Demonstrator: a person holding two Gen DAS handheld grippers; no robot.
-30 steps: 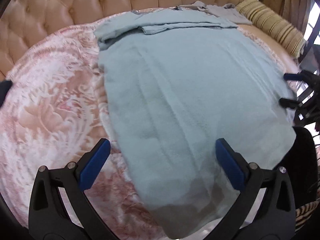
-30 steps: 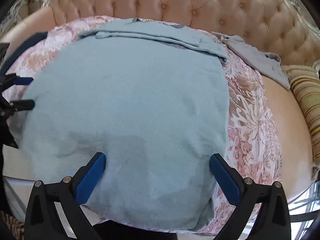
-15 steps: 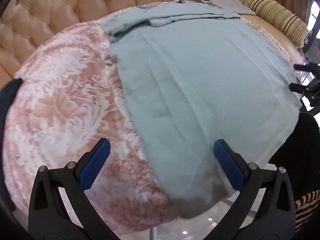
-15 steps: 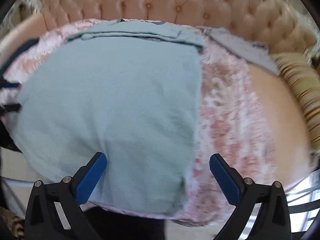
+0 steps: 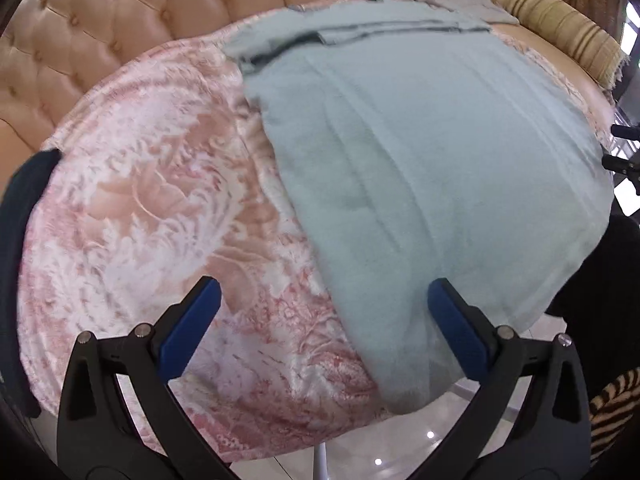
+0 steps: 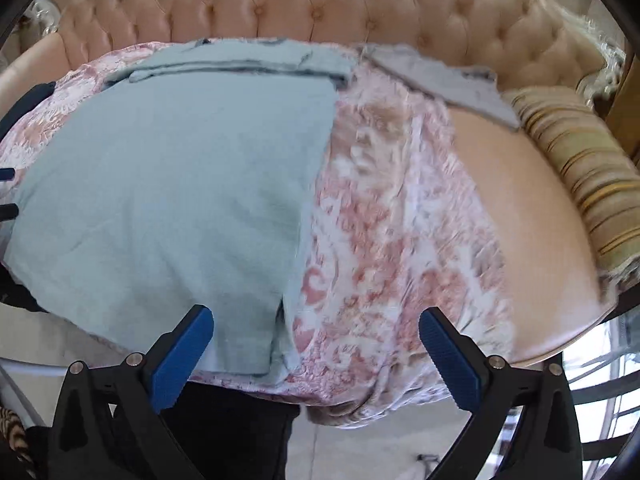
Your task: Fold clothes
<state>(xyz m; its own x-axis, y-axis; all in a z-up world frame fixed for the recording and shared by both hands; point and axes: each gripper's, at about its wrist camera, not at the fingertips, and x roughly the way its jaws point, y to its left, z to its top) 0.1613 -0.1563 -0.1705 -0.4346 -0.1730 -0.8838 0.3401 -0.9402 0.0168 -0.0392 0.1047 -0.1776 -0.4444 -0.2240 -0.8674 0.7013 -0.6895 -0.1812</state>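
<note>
A pale blue-green garment (image 5: 420, 152) lies spread flat on a pink floral cover (image 5: 152, 208) over a sofa seat, sleeves folded across its far end. It also shows in the right wrist view (image 6: 180, 192). My left gripper (image 5: 324, 312) is open and empty, above the garment's near left hem corner. My right gripper (image 6: 316, 340) is open and empty, above the garment's near right hem corner. A grey garment (image 6: 448, 84) lies at the back right.
The tufted beige sofa back (image 6: 320, 4) rises behind. A striped bolster cushion (image 6: 580, 168) lies on the right. A dark cloth (image 5: 20, 216) lies at the cover's left edge. The seat's front edge drops to a tiled floor (image 5: 400, 452).
Both grippers have moved apart: the left one leftward to the garment's left edge, the right one rightward to its right edge. Both stay open. The garment has not moved.
</note>
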